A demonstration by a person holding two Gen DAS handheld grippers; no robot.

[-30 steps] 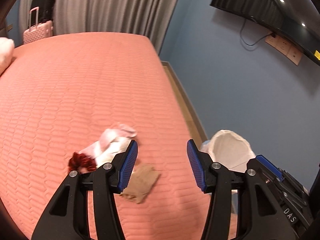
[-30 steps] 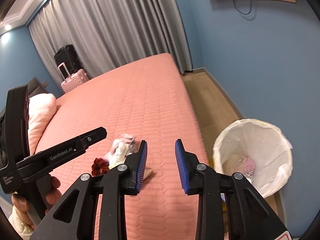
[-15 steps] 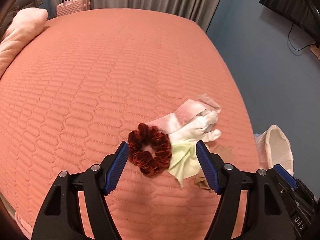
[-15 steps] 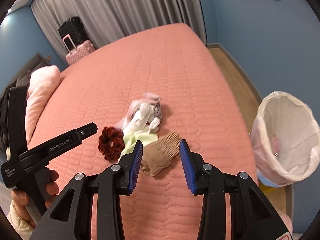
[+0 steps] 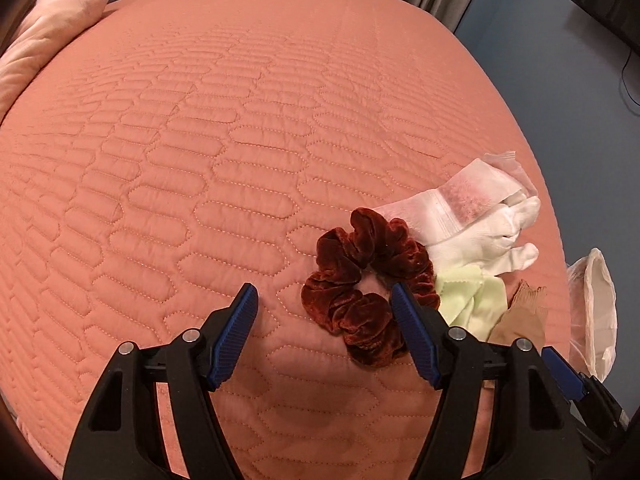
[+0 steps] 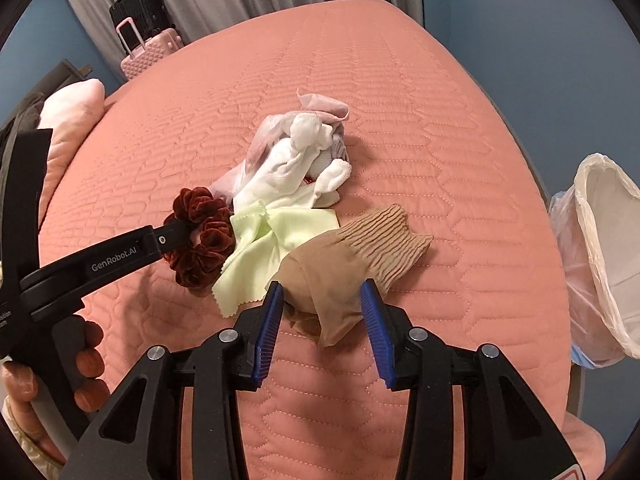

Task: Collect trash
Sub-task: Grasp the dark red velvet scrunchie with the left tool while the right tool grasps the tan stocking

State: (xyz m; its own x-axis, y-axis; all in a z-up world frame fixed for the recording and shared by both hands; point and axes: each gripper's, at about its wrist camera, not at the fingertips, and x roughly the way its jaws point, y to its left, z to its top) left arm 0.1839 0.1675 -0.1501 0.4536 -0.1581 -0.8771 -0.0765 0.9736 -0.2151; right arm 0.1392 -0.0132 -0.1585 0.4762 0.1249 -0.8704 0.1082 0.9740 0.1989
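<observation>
White lettering "GenRobot.AI" runs along the black arm of the left gripper (image 6: 176,236), whose jaws stand wide with the one dark-red velvet scrunchie (image 5: 366,286) partly between them, its right finger overlapping the scrunchie's edge; other print at the right wrist view's 9 o'clock edge is cut off and unreadable. The right gripper (image 6: 322,322) has its jaws wide around the lower end of the single tan ribbed stocking (image 6: 344,264), not clamped. On the salmon quilted bedspread (image 6: 400,128) the pile also holds one pale-green cloth (image 6: 264,244) and crumpled white socks (image 6: 296,176) whose count I cannot tell, with the white-lined trash bin (image 6: 600,248) cut off at 3 o'clock.
</observation>
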